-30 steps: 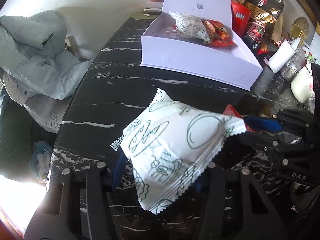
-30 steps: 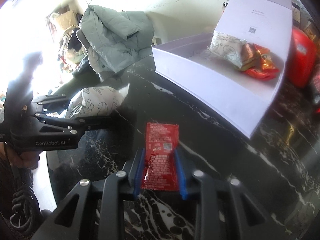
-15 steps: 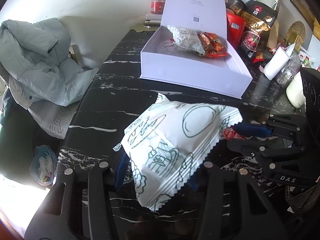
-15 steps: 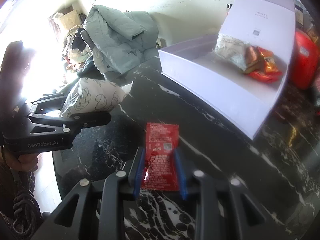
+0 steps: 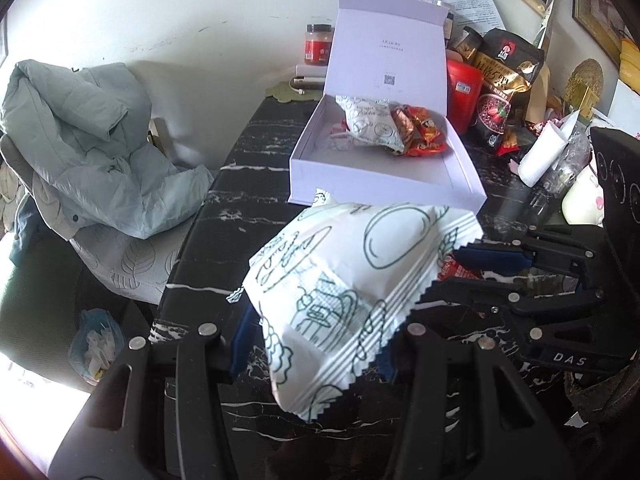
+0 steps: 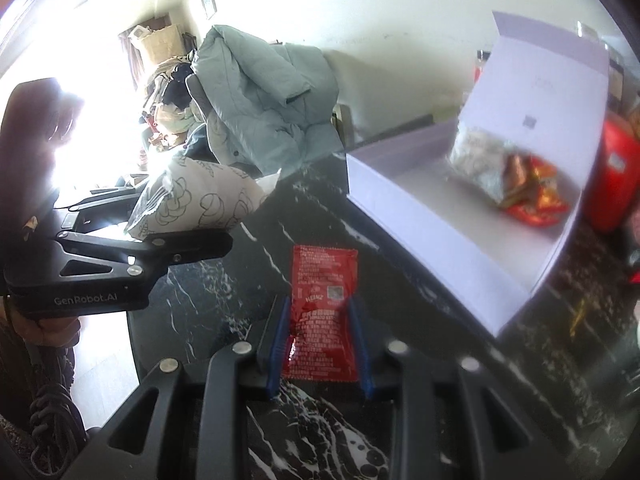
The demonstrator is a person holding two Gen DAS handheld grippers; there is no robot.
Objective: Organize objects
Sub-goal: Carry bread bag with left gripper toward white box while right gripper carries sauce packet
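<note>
My left gripper [image 5: 316, 344] is shut on a white snack bag with green drawings [image 5: 352, 280] and holds it above the black marble table [image 5: 224, 216]. My right gripper [image 6: 320, 320] is shut on a red ketchup sachet [image 6: 322, 292], also raised above the table. An open white gift box [image 5: 372, 178] stands ahead with its lid up; inside lie another white snack bag [image 5: 368, 124] and orange-red wrappers [image 5: 420, 132]. The box [image 6: 432, 216] shows to the right in the right wrist view, the left gripper [image 6: 192, 240] with its bag [image 6: 192, 200] to the left.
A grey-green jacket [image 5: 80, 148] lies over a chair at the table's left edge. Red canister [image 5: 464, 92], dark snack bags [image 5: 500, 88], paper cup [image 5: 540, 152] and a white mug [image 5: 580, 200] crowd the right back. A red-lidded jar [image 5: 319, 44] stands by the wall.
Both grippers have risen with their loads: the table and the box sit lower and smaller in both views. The left gripper's bag now overlaps the box's near corner.
</note>
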